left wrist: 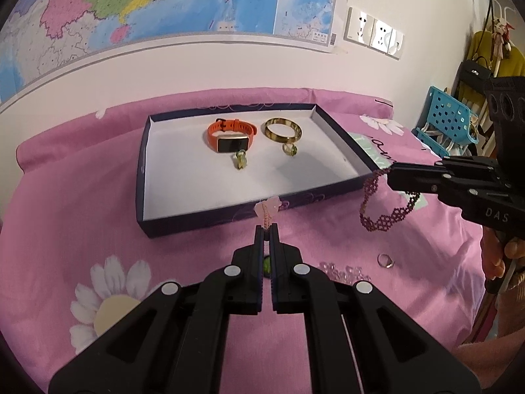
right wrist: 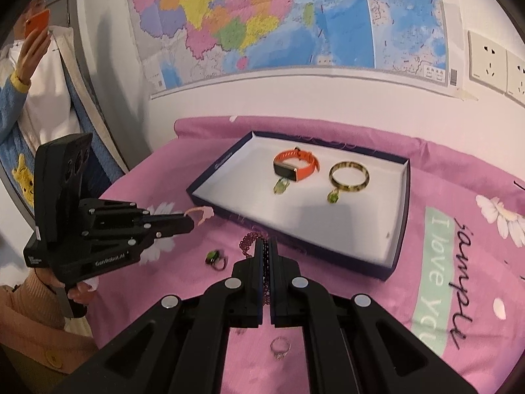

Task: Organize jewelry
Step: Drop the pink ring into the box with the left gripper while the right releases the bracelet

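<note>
1. Now your left gripper [left wrist: 267,229] pinches a pink beaded bracelet [left wrist: 268,208] just before the tray's [left wrist: 210,211] near wall.
2. Your right gripper [right wrist: 266,244] is clamped on a dark red beaded bracelet [left wrist: 384,211], hanging beside the tray.
3. Inside lie an orange smartwatch [left wrist: 231,136] and a gold bangle [left wrist: 283,129].
4. Two rings [right wrist: 216,258] [right wrist: 280,348] rest on the pink cloth [left wrist: 82,203].

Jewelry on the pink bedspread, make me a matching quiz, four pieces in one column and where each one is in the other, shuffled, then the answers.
Things:
1. orange watch
2. maroon beaded bracelet
3. pale pink bracelet
4. silver ring

Places:
A. loose on the bedspread
B. pinched in the left gripper
C. inside the box
D. pinched in the right gripper

Pairs: 1-C, 2-D, 3-B, 4-A
</note>
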`<state>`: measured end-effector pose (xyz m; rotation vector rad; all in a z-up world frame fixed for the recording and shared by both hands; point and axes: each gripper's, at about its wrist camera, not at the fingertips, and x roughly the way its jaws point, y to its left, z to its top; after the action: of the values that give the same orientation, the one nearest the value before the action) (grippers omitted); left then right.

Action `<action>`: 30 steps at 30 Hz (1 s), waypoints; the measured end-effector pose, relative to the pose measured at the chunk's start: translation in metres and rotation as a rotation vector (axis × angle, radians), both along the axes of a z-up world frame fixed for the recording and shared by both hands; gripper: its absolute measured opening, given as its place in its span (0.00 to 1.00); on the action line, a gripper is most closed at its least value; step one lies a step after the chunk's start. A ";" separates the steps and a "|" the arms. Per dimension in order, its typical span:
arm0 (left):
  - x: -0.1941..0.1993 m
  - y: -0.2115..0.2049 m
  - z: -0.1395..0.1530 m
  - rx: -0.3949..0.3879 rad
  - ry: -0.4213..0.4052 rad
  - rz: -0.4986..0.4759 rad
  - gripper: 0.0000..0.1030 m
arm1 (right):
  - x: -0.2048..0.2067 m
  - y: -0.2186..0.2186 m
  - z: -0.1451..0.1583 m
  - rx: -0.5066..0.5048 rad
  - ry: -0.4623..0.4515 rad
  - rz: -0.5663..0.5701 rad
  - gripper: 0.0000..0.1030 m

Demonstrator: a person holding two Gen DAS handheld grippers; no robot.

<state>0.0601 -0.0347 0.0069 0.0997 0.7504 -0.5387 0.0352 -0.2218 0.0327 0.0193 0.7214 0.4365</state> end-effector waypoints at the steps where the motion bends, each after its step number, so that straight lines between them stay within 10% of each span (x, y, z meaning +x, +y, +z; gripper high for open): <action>1: 0.002 -0.001 0.001 -0.001 -0.003 0.000 0.04 | 0.003 -0.001 0.001 -0.002 -0.005 -0.003 0.01; 30: 0.054 -0.023 0.004 0.020 -0.006 0.017 0.04 | 0.079 -0.004 -0.002 0.016 0.006 -0.069 0.01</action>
<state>0.1146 -0.0574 0.0110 0.1131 0.7503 -0.5146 0.1141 -0.2254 0.0306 0.0606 0.7212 0.3763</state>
